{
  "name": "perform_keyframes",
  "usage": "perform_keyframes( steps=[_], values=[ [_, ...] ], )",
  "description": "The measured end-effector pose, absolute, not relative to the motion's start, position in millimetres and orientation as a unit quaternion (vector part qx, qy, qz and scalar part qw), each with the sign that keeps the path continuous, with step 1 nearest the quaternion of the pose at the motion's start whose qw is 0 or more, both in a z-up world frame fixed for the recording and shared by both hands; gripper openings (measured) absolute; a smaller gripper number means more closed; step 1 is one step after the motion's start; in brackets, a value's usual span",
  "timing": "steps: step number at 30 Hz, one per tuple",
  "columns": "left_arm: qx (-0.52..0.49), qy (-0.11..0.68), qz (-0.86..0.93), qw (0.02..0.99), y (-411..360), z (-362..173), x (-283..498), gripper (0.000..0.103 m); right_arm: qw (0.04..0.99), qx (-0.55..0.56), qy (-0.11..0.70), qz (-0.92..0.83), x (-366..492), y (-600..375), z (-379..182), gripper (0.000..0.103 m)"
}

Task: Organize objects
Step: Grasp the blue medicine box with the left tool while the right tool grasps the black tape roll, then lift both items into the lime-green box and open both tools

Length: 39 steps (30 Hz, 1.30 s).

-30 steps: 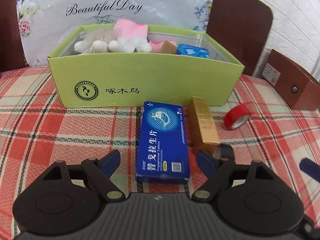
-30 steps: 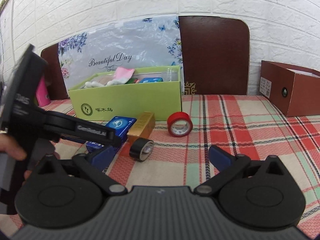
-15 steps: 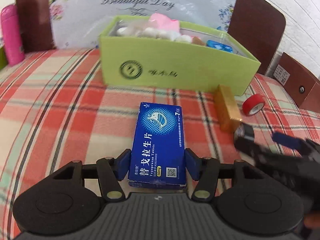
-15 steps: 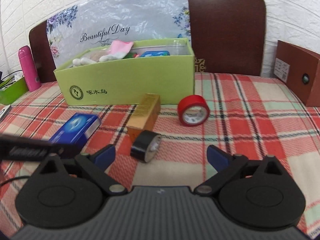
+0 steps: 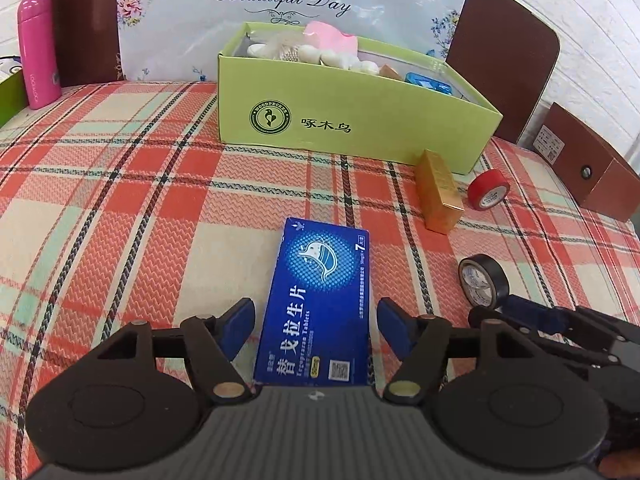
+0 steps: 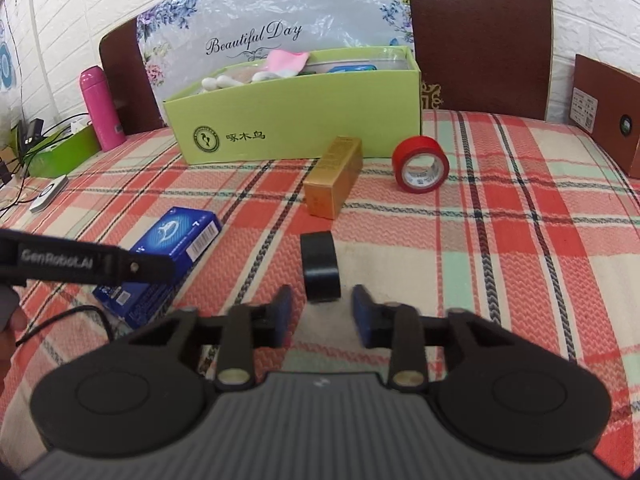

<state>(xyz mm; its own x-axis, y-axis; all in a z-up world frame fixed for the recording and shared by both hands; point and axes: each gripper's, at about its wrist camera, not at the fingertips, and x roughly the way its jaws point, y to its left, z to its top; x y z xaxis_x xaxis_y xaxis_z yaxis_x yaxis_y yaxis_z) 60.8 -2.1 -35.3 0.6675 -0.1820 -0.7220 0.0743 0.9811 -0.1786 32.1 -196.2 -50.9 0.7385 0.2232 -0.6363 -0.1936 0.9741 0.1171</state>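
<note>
A blue tablet box (image 5: 318, 304) lies flat on the plaid cloth between the fingers of my left gripper (image 5: 316, 326); the jaws stand open with a small gap on each side. The box also shows in the right wrist view (image 6: 168, 252). A black tape roll (image 6: 320, 266) stands on edge just ahead of my right gripper (image 6: 322, 310), whose jaws are open a little wider than the roll. The roll also shows in the left wrist view (image 5: 482, 282). A gold box (image 6: 334, 176) and a red tape roll (image 6: 420, 164) lie near the green box (image 6: 296, 120).
The green box (image 5: 360, 120) holds several small items. A pink bottle (image 5: 38, 50) stands at the far left. A brown box (image 6: 608, 112) sits at the right edge. Brown chair backs and a floral bag stand behind. The left gripper's arm (image 6: 80, 262) crosses the right view.
My left gripper pulled back with the blue box still between its fingers, jaws slightly wider than half a second ago. My right gripper moved up to the black tape roll and narrowed its jaws.
</note>
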Motion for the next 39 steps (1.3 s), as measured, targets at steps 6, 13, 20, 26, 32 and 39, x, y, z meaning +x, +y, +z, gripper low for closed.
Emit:
perform_keyframes(
  steps=[6, 13, 20, 26, 32, 39],
  values=[
    [-0.054, 0.399, -0.064, 0.913, -6, -37, 62, 0.069, 0.934, 0.017, 0.34, 0.112, 40, -191, -52, 0.042],
    [-0.045, 0.401, -0.069, 0.912, -8, -40, 63, 0.06, 0.933, 0.017, 0.341, 0.113, 49, -188, -56, 0.039],
    [-0.04, 0.399, -0.069, 0.913, -9, -39, 63, 0.06, 0.932, 0.02, 0.342, 0.116, 48, -189, -57, 0.018],
    [-0.046, 0.397, -0.077, 0.914, -9, -38, 60, 0.059, 0.933, 0.029, 0.338, 0.123, 43, -191, -53, 0.018],
    [-0.054, 0.372, -0.094, 0.922, -8, -16, 56, 0.059, 0.942, 0.032, 0.305, 0.137, 36, -195, -28, 0.018],
    [-0.058, 0.311, -0.119, 0.941, -8, 34, 69, 0.059, 0.96, 0.009, 0.239, 0.147, 46, -198, 17, 0.018]
  ],
)
